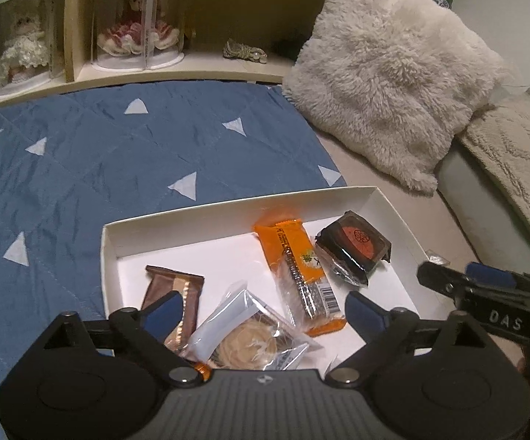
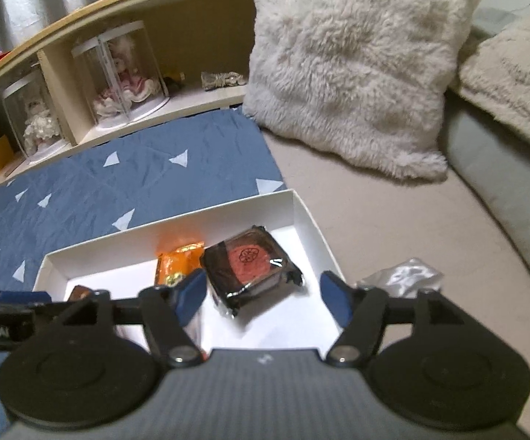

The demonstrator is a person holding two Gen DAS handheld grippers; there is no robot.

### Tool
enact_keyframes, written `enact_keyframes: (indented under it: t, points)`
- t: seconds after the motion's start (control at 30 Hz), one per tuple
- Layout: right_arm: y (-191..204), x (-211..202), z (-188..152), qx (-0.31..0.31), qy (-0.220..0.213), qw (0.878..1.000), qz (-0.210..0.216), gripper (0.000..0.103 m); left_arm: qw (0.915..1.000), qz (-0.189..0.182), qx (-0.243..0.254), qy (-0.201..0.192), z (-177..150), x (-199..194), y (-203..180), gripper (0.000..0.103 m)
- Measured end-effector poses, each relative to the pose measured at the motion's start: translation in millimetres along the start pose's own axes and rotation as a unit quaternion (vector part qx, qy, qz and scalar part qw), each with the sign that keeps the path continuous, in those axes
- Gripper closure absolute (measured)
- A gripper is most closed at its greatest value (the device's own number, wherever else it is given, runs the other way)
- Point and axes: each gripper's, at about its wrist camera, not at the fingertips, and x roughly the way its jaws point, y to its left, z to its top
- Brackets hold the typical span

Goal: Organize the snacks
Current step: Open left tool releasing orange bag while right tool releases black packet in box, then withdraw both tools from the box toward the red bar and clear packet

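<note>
Four snacks in the white box [image 1: 109,253] now: brown pack [image 1: 186,286] at 9 o'clock, clear pack [image 1: 250,337] at 6, orange bar [image 1: 298,275] in the middle, dark cake [image 1: 354,247] at 2 o'clock. All loose and skewed, the clear pack overlapping the brown one and touching the orange bar, nothing lined up.

Left gripper [image 1: 265,311] spread wide over the clear pack, pads off it, holding nothing. Right gripper [image 2: 263,293] also apart, dark cake lying between the fingers but not pinched; looks like both are empty over the box.

One crinkly clear wrapper [image 2: 404,278] outside the box at 3 o'clock on the beige cover, can't tell if it's a snack or trash. Something reddish at the far left edge on the blue quilt [image 2: 136,179], too cut off to call.

My guess: mostly done, maybe one or two pieces plus tidying left.
</note>
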Motion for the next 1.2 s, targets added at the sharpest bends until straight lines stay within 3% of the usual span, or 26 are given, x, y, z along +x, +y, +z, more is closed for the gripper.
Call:
enact_keyframes:
  t: [0.1, 0.37, 0.7, 0.83, 1.2]
  points:
    - [2.6, -10.2, -5.2, -0.009, -0.001, 1.000, -0.016, 0.013, 1.0000, 0.001, 0.002, -0.002, -3.2, -9.8, 2.1, 0.000]
    - [3.0, -40.2, -19.6, -0.005, -0.005, 1.000, -0.027, 0.001, 0.9997, 0.020, 0.011, -0.003, -12.8, -33.4, 7.8, 0.000]
    - [7.3, -78.0, -31.4, 0.004, -0.014, 1.000, -0.009, 0.000, 0.9993, 0.028, 0.021, -0.014, -27.6, -64.5, 24.6, 0.000]
    - [17.8, -89.1, -34.6, -0.007, -0.009, 1.000, -0.021, 0.000, 0.9990, 0.031, 0.021, -0.024, -30.8, -79.1, 32.6, 0.000]
    - [47.8, -101.6, -35.2, 0.000, -0.007, 1.000, 0.006, 0.000, 0.9975, 0.055, 0.008, -0.044, -37.0, -123.9, 78.8, 0.000]
